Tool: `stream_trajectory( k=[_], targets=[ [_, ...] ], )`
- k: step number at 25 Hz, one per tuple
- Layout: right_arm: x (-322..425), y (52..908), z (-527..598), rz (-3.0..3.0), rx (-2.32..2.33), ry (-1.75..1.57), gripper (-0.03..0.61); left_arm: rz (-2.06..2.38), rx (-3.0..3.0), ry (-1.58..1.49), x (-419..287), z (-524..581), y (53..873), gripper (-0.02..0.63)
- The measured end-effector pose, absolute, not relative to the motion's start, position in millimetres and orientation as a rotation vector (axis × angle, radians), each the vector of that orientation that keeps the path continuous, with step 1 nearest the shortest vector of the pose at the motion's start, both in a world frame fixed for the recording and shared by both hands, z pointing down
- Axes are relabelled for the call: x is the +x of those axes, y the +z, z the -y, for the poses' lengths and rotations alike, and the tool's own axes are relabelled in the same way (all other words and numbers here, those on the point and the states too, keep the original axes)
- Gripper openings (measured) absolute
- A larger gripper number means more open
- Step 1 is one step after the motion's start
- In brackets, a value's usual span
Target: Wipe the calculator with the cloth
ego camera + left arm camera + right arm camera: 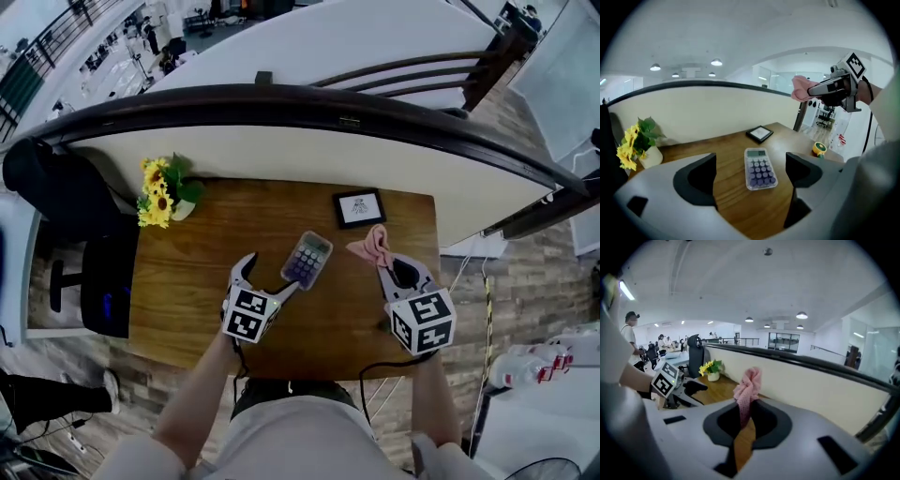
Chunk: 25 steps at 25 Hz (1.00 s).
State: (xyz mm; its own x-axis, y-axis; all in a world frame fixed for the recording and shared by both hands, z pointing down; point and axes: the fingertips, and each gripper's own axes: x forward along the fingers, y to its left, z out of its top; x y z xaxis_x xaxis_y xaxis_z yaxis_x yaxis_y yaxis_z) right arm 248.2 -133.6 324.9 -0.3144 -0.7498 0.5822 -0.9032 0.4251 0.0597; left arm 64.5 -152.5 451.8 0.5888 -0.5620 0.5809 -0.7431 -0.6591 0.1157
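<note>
Head view has the calculator (pixel 307 260) lying flat near the middle of the wooden desk (pixel 187 300), keys up, at a slant. The left gripper (pixel 272 274) sits just beside its near end with the jaws spread wide and nothing in them (its own view shows the calculator ahead of the gap, untouched). The right gripper (pixel 746 416) is pressed together on the pink cloth (pixel 747 390), which sticks out past the tips in a crumpled bunch, apparently held clear of the desk.

The cloth looks soft, limp and light, so it should fold under pressure. The calculator seems light and stiff and may skid on smooth wood; bracing its long edges with the left jaws would steady it.
</note>
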Motion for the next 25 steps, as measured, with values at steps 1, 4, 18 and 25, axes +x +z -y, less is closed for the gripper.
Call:
stream_trajectory(
  k=[1,4,18,25],
  targets=[
    [247.9,310.0,133.7,2.161,1.414,0.342,0.029,1.079,2.506,0.697,62.3,155.1,432.7,0.471],
    [243.3,269.2,132.8,2.219,1.463,0.251,0.029,1.184,2.607,0.580,51.8,160.2,371.4,0.364],
    [233.6,115.6,96.7,2.509,1.702,-0.007,0.031,1.525,2.818,0.215,17.3,143.2,169.2,0.116],
    [229.4,87.0,72.2,2.566,1.776,-0.062,0.031,1.603,2.816,0.197,-5.1,123.1,136.6,0.062]
  ],
)
